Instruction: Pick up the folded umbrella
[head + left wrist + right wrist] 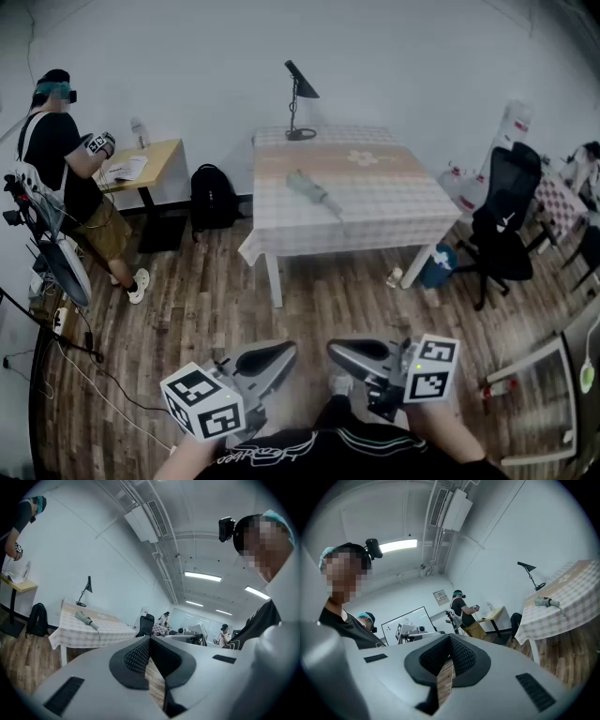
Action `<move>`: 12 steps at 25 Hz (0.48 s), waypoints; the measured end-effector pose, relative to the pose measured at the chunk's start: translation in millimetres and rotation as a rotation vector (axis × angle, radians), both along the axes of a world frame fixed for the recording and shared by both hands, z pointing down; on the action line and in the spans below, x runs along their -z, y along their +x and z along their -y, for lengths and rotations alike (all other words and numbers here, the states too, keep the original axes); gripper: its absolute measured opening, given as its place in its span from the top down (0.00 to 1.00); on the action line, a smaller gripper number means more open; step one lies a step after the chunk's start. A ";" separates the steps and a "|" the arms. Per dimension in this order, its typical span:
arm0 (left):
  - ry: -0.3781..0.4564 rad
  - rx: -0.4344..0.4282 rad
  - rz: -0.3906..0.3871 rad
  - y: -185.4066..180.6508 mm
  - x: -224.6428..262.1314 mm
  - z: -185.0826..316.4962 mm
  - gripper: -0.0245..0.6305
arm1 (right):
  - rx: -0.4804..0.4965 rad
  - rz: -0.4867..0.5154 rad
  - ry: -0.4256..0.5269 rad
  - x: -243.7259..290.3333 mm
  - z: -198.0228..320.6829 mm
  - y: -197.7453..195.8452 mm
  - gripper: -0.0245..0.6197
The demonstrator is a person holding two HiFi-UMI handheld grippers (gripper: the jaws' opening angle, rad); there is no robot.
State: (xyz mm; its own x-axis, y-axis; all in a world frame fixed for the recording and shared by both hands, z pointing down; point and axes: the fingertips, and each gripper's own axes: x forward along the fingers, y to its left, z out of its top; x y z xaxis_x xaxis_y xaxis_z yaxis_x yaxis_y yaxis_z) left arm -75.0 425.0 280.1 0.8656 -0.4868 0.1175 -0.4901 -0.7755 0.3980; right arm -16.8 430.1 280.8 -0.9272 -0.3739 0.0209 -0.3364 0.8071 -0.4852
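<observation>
- The folded umbrella [314, 192] lies slantwise near the middle of the checked surface [394, 202] across the room, well apart from both my grippers. A desk lamp [298, 98] stands at the far edge behind it.
- My left gripper [269, 360] and right gripper [354, 353] hang low in front of me over the wood floor [216, 300]. Each has its fingers pressed together, with nothing between them.
- The step in hand, as I judge it, is the approach: I must walk to the surface before any grasp is possible.
- I would head for the near long edge, between the backpack [213, 199] on the left and the office chair [502, 220] on the right.
- One gripper should be enough. I would spread its fingers well before arriving, so that shut tips do not nudge the umbrella along the cloth.
- I would take the thick bundled body rather than the thin end that points toward me, with the fingers crosswise to its length, one on each side.
- The fabric probably gives, so I would close firmly and then lift straight up, keeping the tips off the tablecloth so it is not dragged.
</observation>
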 end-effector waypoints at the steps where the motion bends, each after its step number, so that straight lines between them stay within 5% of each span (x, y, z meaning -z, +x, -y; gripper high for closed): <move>1: 0.001 -0.001 0.001 -0.9 1.1 0.6 0.97 | 0.002 -0.001 0.004 1.7 0.6 -1.4 0.95; 12: 0.001 -0.005 0.000 -2.0 0.4 5.3 0.97 | -0.009 0.000 0.004 -1.7 7.5 -2.3 0.95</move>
State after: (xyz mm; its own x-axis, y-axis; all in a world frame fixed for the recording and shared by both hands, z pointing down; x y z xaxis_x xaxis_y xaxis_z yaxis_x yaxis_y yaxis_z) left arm -77.0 419.7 279.6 0.8681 -0.4825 0.1171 -0.4862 -0.7786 0.3967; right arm -19.0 422.6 282.5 -0.9239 -0.3821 0.0195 -0.3436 0.8062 -0.4817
